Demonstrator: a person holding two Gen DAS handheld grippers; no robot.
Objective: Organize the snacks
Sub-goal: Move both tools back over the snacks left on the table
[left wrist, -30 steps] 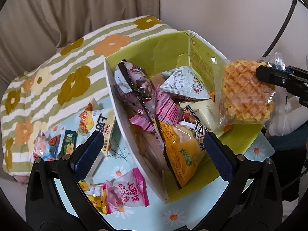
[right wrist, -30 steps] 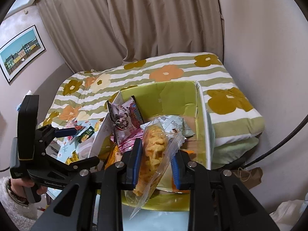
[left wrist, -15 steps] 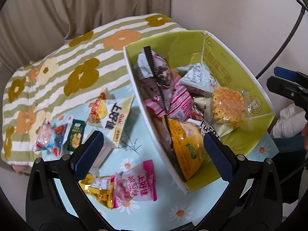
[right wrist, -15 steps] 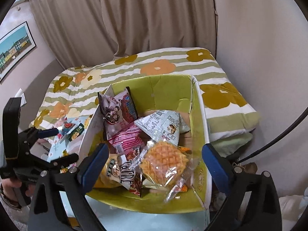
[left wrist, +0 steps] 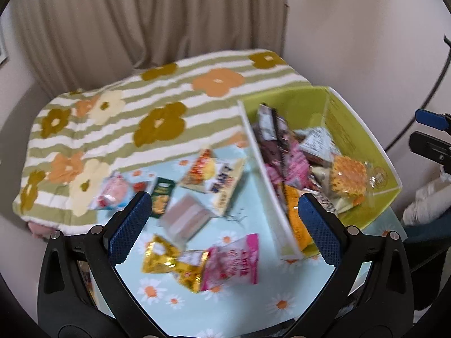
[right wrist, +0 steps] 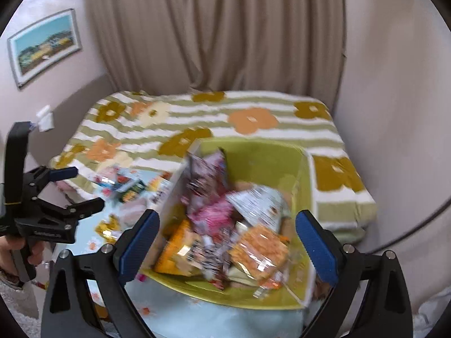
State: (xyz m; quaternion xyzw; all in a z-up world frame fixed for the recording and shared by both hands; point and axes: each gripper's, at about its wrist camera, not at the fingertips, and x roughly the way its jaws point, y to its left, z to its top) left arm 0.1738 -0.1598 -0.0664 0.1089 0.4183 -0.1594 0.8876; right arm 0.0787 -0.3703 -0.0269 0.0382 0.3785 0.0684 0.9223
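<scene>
A green box (left wrist: 363, 140) (right wrist: 262, 155) holds several snack packs, with a clear-wrapped waffle (left wrist: 348, 178) (right wrist: 260, 249) lying on top at its near right. Loose packs lie on the light-blue daisy tablecloth (left wrist: 242, 219): a pink pack (left wrist: 236, 259), a gold pack (left wrist: 169, 259), a white-and-orange pack (left wrist: 217, 177), a small dark green pack (left wrist: 162, 197) and a pink-red pack (left wrist: 115, 194). My left gripper (left wrist: 222, 222) is open and empty above the loose packs. My right gripper (right wrist: 227, 242) is open and empty above the box.
A bed with a green-striped flower blanket (left wrist: 141, 121) (right wrist: 253, 118) lies behind the table. Beige curtains (right wrist: 211, 33) and a wall stand beyond it. A framed picture (right wrist: 45, 45) hangs at the left. The views are blurred by motion.
My right gripper opened and dropped the waffle into the box, then drew back. My left gripper swung left from the box toward the loose packs.
</scene>
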